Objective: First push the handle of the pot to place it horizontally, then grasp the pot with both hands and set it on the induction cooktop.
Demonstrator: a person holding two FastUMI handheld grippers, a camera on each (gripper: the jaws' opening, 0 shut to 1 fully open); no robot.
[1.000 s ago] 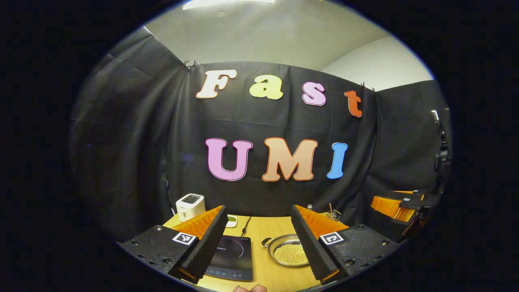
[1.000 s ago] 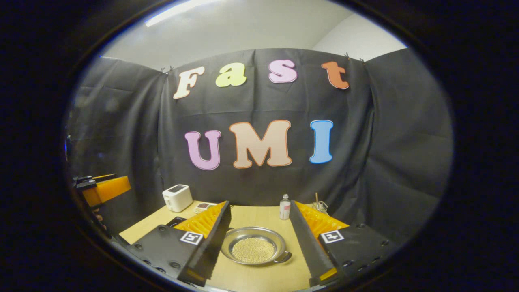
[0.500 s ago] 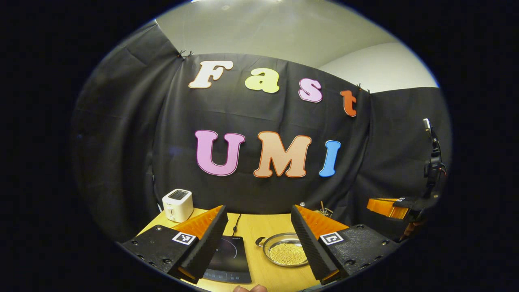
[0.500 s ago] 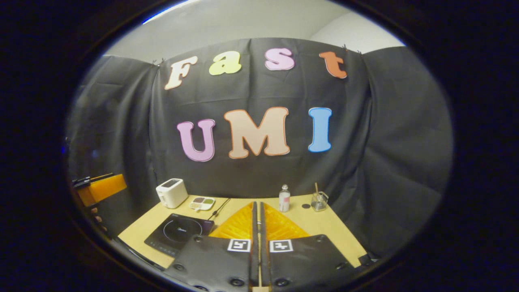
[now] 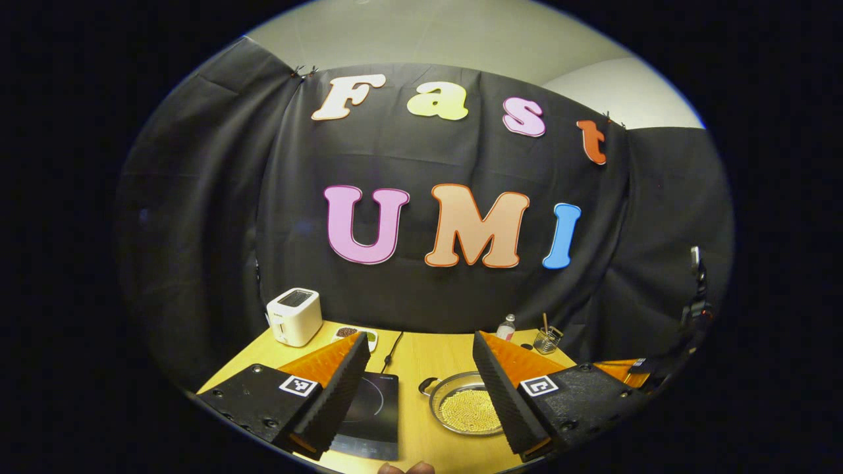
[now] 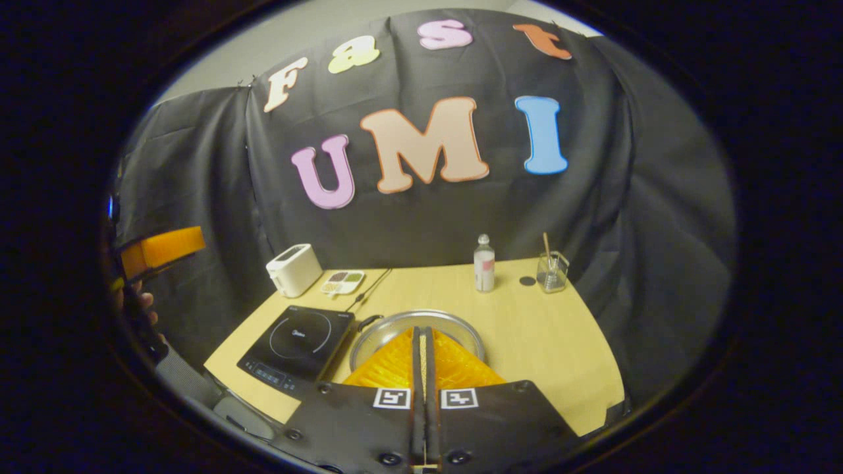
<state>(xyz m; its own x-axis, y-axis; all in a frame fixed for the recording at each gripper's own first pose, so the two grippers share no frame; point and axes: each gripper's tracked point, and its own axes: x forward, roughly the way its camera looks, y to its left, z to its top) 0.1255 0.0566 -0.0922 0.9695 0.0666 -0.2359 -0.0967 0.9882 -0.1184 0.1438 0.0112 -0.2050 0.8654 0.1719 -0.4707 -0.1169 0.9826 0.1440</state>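
Pot point(image 5: 464, 409) was noted lower centre on the tabletop point(image 6: 527, 329), just beside the cooktop point(image 6: 296, 342). Right tongs point(image 6: 421, 336) were closed on nothing, left tongs point(image 5: 416, 349) spread wide. An off-centre push could slide the pot, scattering its contents.

Your left gripper view looks level from the tabletop's point(image 5: 421, 368) near edge toward the back wall, jaws wide apart. Your right gripper view sits higher, tilted down, jaws closed. Both share the cooktop point(image 5: 370, 415) point(image 6: 298, 341), pot point(image 5: 464, 411) point(image 6: 395, 329) and toaster point(image 5: 294, 316) point(image 6: 294, 269) beyond the jaws.
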